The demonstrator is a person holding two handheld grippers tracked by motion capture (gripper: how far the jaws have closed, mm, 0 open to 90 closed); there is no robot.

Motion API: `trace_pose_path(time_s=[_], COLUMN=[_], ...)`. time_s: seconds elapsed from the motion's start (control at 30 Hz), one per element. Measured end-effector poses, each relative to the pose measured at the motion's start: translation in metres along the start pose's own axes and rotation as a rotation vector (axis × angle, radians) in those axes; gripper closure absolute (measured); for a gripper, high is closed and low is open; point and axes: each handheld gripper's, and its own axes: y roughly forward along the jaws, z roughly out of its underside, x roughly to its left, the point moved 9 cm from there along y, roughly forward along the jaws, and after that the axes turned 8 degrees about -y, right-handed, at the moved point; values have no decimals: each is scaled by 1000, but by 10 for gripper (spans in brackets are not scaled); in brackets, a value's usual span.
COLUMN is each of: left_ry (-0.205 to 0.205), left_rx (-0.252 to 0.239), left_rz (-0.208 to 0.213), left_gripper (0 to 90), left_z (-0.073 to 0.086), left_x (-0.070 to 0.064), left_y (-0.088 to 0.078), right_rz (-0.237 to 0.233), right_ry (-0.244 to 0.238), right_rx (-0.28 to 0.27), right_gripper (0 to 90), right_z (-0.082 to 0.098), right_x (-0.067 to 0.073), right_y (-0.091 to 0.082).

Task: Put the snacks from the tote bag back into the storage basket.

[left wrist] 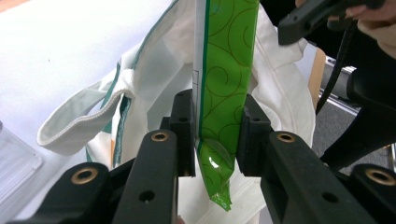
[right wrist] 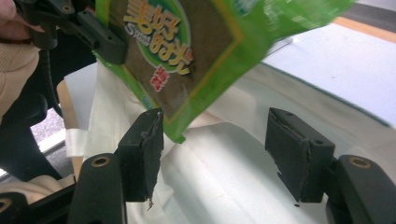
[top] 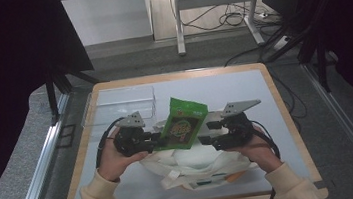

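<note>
At the centre of the high view we hold the green snack pouch point(top: 183, 124) upright above the white cloth bag point(top: 192, 165) on the desk point(top: 242, 79). Our left gripper point(left wrist: 217, 135) has its jaws clamped on the pouch's edge. Our right gripper point(right wrist: 215, 144) stands with jaws parted, gripping nothing, the pouch's corner just beside one jaw.

We find open tabletop point(top: 243, 84) from 12 to 2 o'clock of the snack pouch point(top: 183, 124); a gripper could pass there. At 10 o'clock a clear plastic box point(top: 119, 104) blocks the far left corner. At 6 o'clock the white cloth bag point(top: 192, 165) covers the near centre. The left gripper point(top: 141, 141) at 9 o'clock and the right gripper point(top: 218, 134) at 3 o'clock flank the pouch closely.
</note>
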Motion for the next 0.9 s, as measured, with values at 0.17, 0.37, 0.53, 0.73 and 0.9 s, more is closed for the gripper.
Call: trace_pose_path(time_s=[0.17,0.37,0.53,0.73,0.9], left_ry=[2,3,17,19,13], left_rx=[-1,-13,-30,-44,-54], left_rz=[4,2,15,15,26], left_gripper=[728,728,728,728,726], left_z=[-1,-1,-3,-4,-3], left_x=[-1,-1,-3,-3,-1], left_y=[1,1,-1,-1,-2], right_rz=[-29,-57,-63,-107,-128], right_ry=[6,22,23,19,12], right_rx=[9,13,-10,-54,-80], right_gripper=[370,373,421,485,540], right_z=[1,3,-1,-6,-8], right_x=[6,9,10,15,15], right_y=[11,27,37,44,45])
